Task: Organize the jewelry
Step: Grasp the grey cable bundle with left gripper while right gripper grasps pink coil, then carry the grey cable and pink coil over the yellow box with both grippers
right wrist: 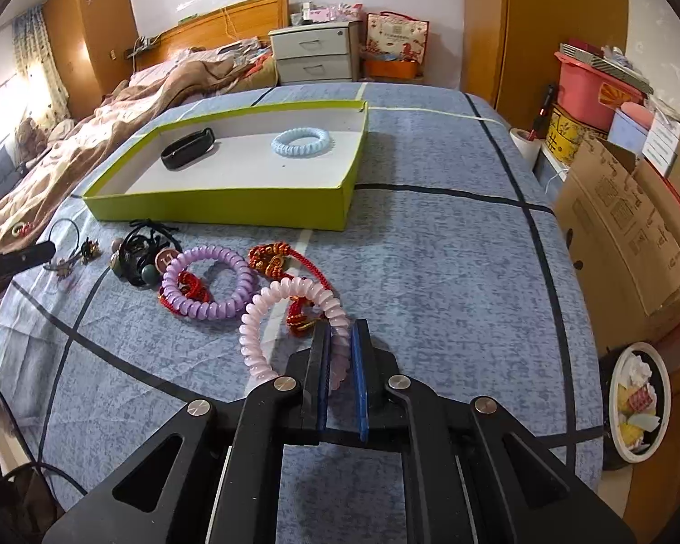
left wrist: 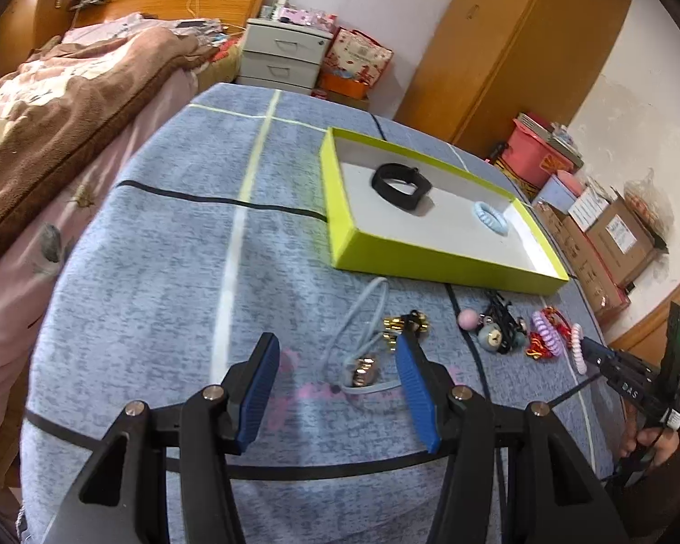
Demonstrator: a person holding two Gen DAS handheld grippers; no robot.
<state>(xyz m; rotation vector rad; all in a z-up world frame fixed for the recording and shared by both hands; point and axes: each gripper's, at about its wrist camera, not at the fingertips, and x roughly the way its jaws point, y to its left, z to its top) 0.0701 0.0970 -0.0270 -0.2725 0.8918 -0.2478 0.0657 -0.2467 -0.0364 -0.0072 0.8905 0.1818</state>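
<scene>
Blue bedspread (right wrist: pixel 430 272); right gripper (right wrist: pixel 340 344) around pink coil bracelet (right wrist: pixel 267 317).

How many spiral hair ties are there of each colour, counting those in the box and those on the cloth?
Blue: 1, the blue tie in the green box
Purple: 1, the purple tie on the cloth
Pink: 1, the pink tie, clamped in the right gripper
Total: 3

Right tool (right wrist: pixel 340 340) clamped, angled down — left tool (left wrist: pixel 335 358) spread wide.

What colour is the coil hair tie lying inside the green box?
Light blue; the coil hair tie shows best in the right wrist view.
</scene>
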